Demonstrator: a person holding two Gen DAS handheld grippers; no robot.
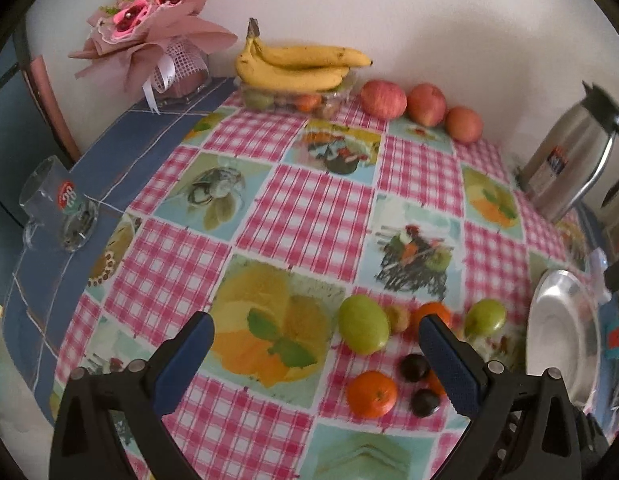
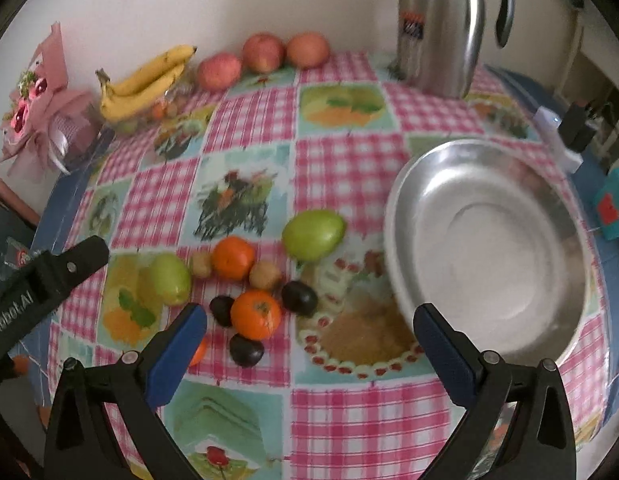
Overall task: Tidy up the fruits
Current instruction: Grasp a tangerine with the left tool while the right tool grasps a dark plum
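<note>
Both grippers hang wide apart, holding nothing — the right gripper low in its frame, the left gripper likewise. Loose fruit — oranges, green fruits, dark plums — lies mid-frame just left of the steel plate. Bananas and apples sit upper left.

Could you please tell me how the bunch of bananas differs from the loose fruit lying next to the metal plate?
The bananas rest on a clear container at the table's far edge by the wall; the loose fruit lies directly on the tablecloth, beside the metal plate. The bananas are one joined bunch of long yellow fruit; the loose fruit is separate small round pieces, green, orange and dark. Neither is on the plate.
</note>
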